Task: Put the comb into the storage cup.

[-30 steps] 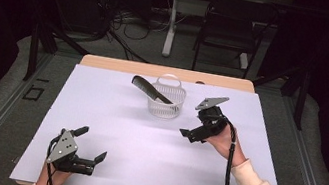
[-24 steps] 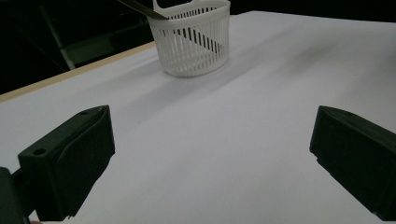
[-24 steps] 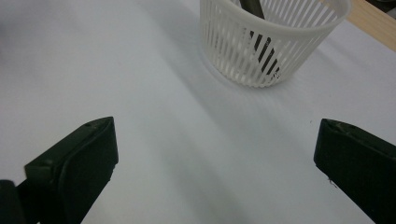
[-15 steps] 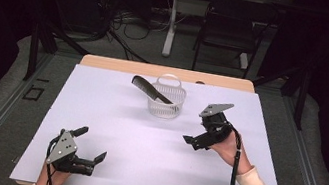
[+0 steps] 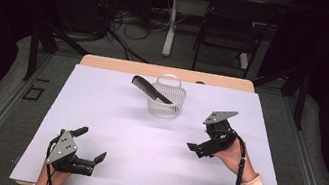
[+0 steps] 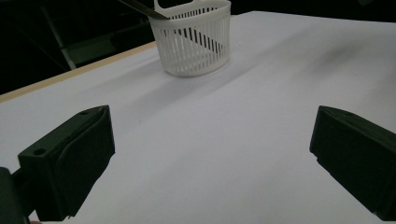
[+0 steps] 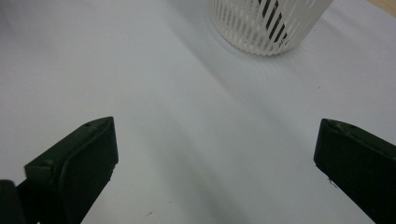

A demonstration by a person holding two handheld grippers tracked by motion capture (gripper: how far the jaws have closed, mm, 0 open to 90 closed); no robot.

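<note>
A white slatted plastic basket (image 5: 166,102) with a looped handle stands toward the far edge of the matte white surface (image 5: 113,114). A flat black comb (image 5: 152,89) leans in it, its lower end hidden behind the slats. Right tongs (image 5: 196,148) near the basket and left tongs (image 5: 91,146) well nearer the person both gape, empty.

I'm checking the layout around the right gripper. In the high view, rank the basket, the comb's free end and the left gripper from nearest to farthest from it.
From the right gripper:
1. Basket, up the table and a little to its left.
2. Comb's free end, sticking out past the basket's far left rim.
3. Left gripper, across the table near the front left edge.
</note>
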